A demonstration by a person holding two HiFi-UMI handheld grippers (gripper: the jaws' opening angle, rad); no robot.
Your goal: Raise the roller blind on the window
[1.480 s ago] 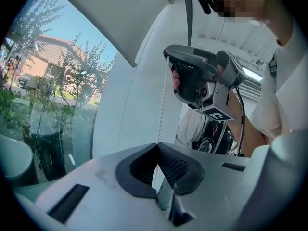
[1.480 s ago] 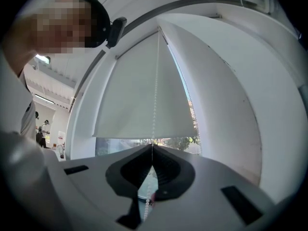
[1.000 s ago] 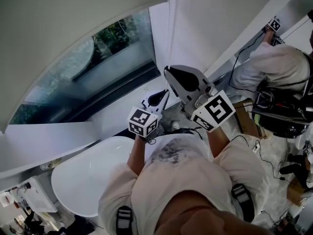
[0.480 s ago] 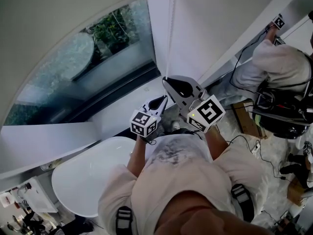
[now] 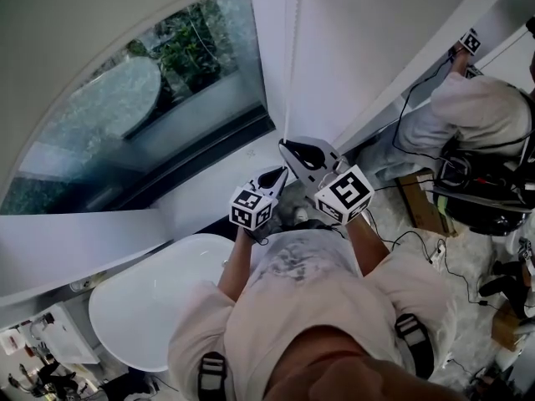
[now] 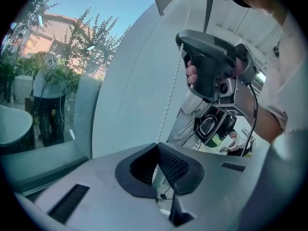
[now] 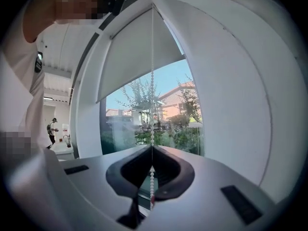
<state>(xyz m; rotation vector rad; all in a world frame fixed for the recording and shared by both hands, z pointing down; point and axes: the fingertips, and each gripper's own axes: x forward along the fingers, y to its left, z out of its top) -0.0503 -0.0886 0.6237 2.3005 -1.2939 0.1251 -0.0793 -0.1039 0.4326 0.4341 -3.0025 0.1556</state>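
The grey roller blind (image 5: 75,48) covers the upper part of the window (image 5: 159,90); its lower edge shows in the right gripper view too, blind (image 7: 139,52). A white bead chain (image 5: 291,57) hangs beside the frame. My right gripper (image 5: 288,145) is shut on the chain, which runs straight up from its jaws, chain (image 7: 152,105), right gripper (image 7: 152,148). My left gripper (image 5: 274,176) sits just below it and is also shut on the chain (image 6: 169,100), left gripper (image 6: 157,146). The right gripper (image 6: 207,61) shows above in the left gripper view.
A white round table (image 5: 150,299) stands below the white sill (image 5: 201,199) on my left. Another person (image 5: 476,107) works at the wall on the right, with cables and a cardboard box (image 5: 422,203) on the floor there.
My right gripper has come down along the chain towards the left gripper. The blind's lower edge has gone up and more glass shows.
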